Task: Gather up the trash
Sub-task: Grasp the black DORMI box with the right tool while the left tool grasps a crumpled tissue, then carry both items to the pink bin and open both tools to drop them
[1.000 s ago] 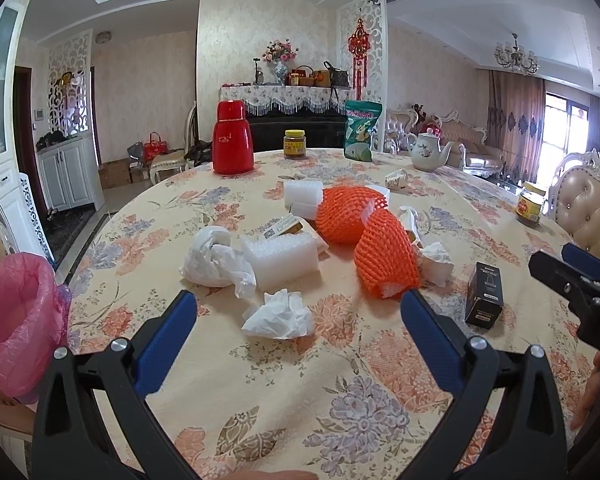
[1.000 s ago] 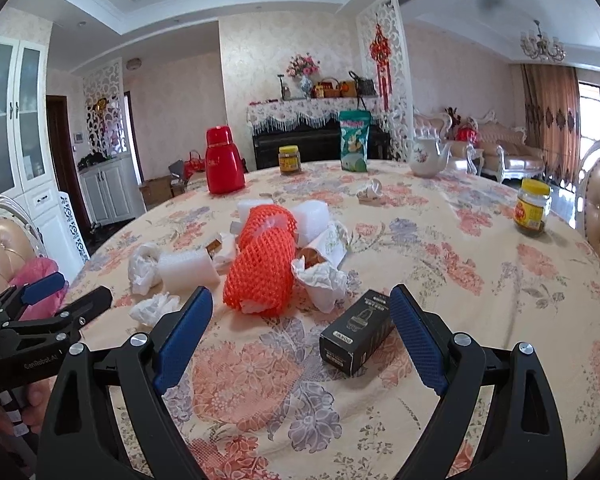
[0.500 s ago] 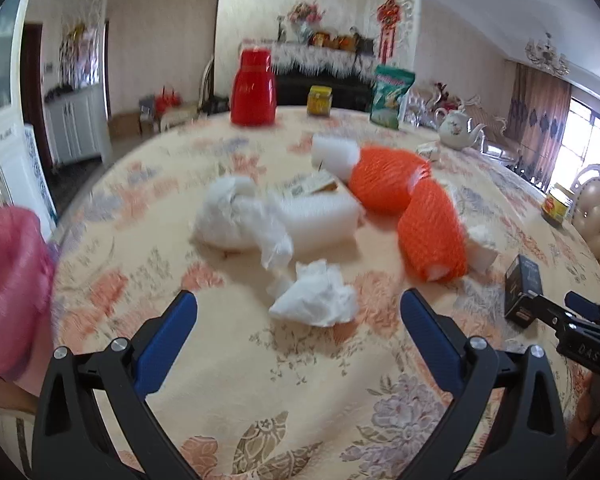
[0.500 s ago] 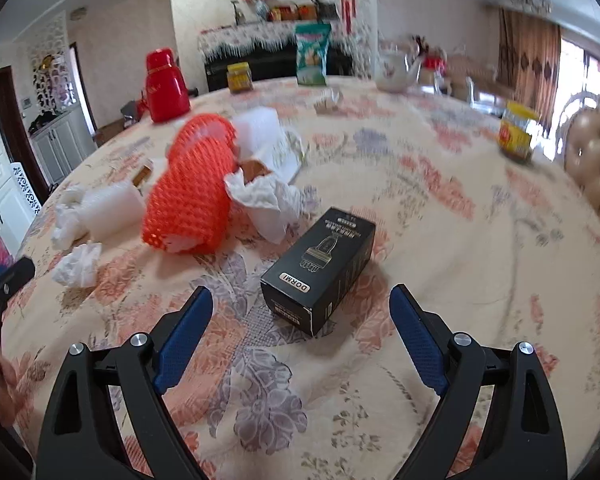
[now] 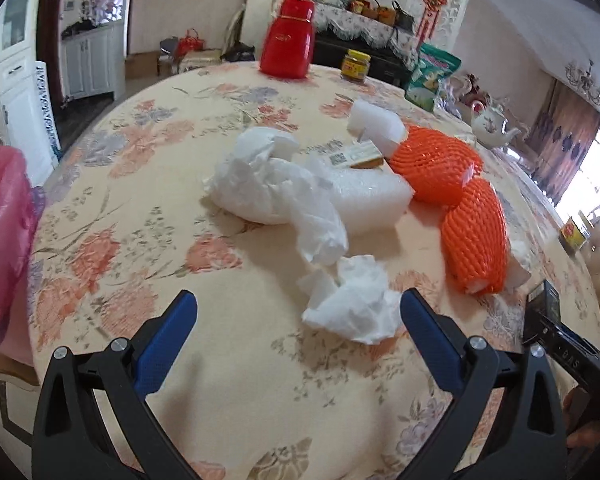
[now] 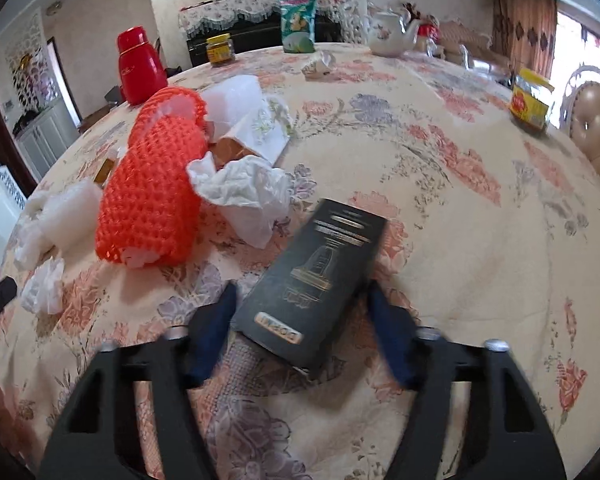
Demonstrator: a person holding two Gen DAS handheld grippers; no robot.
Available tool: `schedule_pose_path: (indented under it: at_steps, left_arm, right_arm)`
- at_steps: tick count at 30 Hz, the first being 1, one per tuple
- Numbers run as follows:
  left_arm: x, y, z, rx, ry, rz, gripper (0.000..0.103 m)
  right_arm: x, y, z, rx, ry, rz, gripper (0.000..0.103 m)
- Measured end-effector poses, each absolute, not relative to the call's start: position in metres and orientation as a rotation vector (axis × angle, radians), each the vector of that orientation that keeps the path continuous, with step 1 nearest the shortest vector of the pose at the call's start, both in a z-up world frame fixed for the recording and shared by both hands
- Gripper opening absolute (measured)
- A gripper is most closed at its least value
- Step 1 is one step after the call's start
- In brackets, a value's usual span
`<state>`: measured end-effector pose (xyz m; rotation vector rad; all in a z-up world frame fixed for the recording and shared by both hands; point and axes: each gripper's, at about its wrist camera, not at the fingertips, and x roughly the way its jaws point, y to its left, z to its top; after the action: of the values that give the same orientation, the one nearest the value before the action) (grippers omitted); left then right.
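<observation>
A crumpled white tissue [image 5: 354, 304] lies on the floral tablecloth just ahead of my open left gripper [image 5: 298, 322], nearer its right finger. Behind it lie a white plastic bag [image 5: 268, 184], white foam wrap [image 5: 370, 196] and two orange foam nets [image 5: 474, 236]. My right gripper [image 6: 302, 314] is open with its fingers on either side of a black carton [image 6: 316, 280] lying flat on the table; the jaws are narrower than before and blurred. A crumpled white paper [image 6: 246, 190] and the orange net [image 6: 152, 200] lie left of the carton.
A pink bag-lined bin [image 5: 2, 240] stands off the table's left edge. At the far side stand a red thermos [image 5: 287, 38], a yellow-lidded jar [image 5: 355, 65], a green snack bag [image 5: 430, 76] and a teapot [image 6: 388, 34]. Another jar [image 6: 530, 100] stands at the right.
Both grippers have moved forward and down toward the table. The left one has neared the tissue. The right one has come around the black carton and its jaws have narrowed.
</observation>
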<state>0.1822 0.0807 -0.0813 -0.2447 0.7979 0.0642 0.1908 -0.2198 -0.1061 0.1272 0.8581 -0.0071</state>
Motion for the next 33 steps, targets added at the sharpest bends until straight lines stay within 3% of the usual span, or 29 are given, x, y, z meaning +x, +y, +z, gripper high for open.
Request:
schedule_pose_path:
  at_steps: [3, 6, 9, 11, 12, 14, 17, 33]
  left_arm:
    - [0.190, 0.064, -0.085, -0.204, 0.822, 0.018, 0.098]
    - [0.201, 0.048, -0.091, -0.149, 0.839, 0.026, 0.097]
    - [0.214, 0.041, -0.101, -0.139, 0.900, 0.041, 0.073]
    - [0.213, 0.037, -0.102, -0.114, 0.897, 0.042, 0.047]
    - [0.212, 0.035, -0.102, -0.105, 0.901, 0.020, 0.038]
    - [0.207, 0.034, -0.101, -0.114, 0.910, -0.018, 0.028]
    - [0.190, 0.036, -0.096, -0.100, 0.871, -0.028, 0.023]
    - [0.101, 0.110, -0.066, -0.083, 0.583, 0.028, 0.023]
  right_arm:
    - [0.191, -0.227, -0.107, 0.166, 0.855, -0.007, 0.039]
    - [0.190, -0.231, -0.106, 0.190, 0.847, 0.001, 0.039]
    - [0.189, -0.232, -0.104, 0.194, 0.835, 0.009, 0.039]
    - [0.188, -0.231, -0.103, 0.188, 0.826, 0.015, 0.039]
    - [0.187, -0.230, -0.102, 0.182, 0.820, 0.015, 0.039]
    - [0.185, -0.228, -0.100, 0.168, 0.807, 0.018, 0.039]
    - [0.178, -0.221, -0.095, 0.126, 0.778, 0.024, 0.039]
    - [0.111, -0.106, -0.059, -0.071, 0.635, 0.360, 0.039]
